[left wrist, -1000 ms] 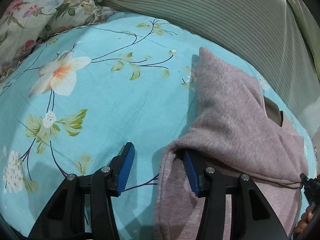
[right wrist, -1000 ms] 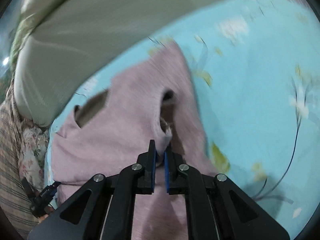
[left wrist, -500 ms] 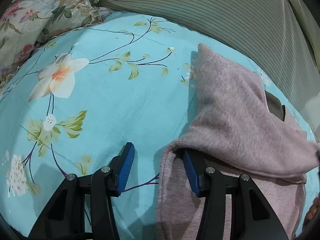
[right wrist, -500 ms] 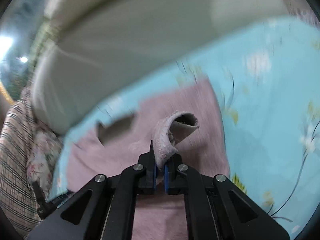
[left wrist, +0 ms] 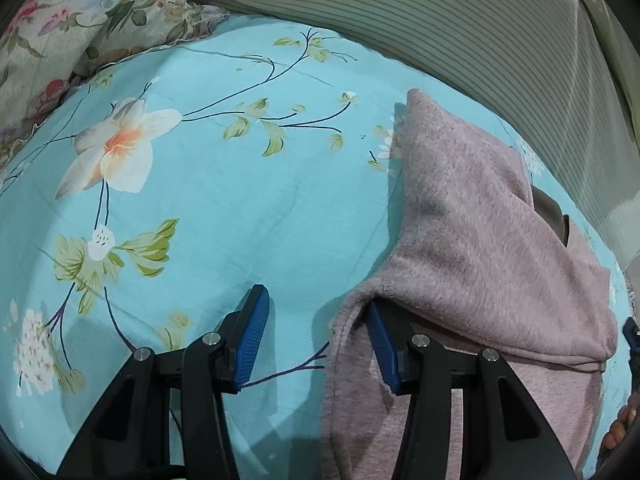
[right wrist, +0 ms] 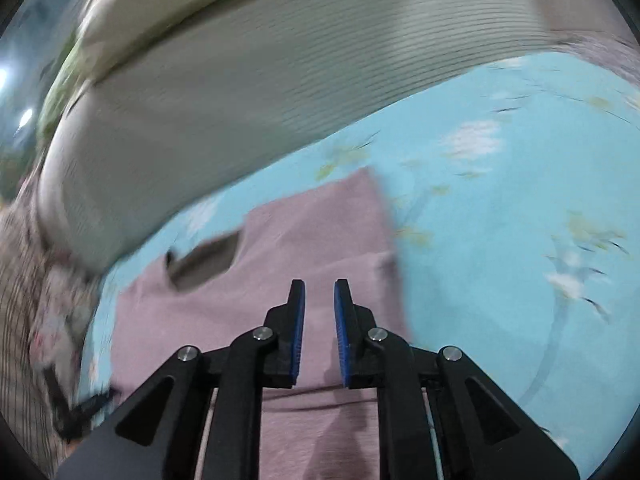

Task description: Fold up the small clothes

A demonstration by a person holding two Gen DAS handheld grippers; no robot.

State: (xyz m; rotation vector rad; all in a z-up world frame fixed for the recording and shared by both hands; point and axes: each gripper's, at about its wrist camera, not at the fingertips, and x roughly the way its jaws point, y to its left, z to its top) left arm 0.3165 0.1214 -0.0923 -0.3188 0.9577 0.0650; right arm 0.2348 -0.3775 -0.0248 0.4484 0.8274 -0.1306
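Note:
A mauve knit garment (left wrist: 472, 216) lies partly folded on the turquoise floral sheet (left wrist: 224, 200). My left gripper (left wrist: 316, 340) stands open at the garment's near left corner. Its right finger (left wrist: 380, 348) is tucked under the folded top layer, and its left finger (left wrist: 252, 336) rests over bare sheet. The pads press on nothing. In the blurred right wrist view my right gripper (right wrist: 320, 312) hovers above the garment (right wrist: 312, 240). Its jaws are opening with nothing between them. A dark neck opening (right wrist: 208, 260) shows on the garment's left.
A grey-green striped pillow (left wrist: 440, 20) runs along the back of the bed. A floral cushion (left wrist: 80, 12) sits at the back left. Checked fabric (right wrist: 20, 320) lies at the left edge of the right wrist view. A person's fingers (left wrist: 622, 424) show at the right edge.
My right gripper lifted a sleeve end of the garment, then let it go and rose; the sleeve now lies flat. The left gripper stayed put.

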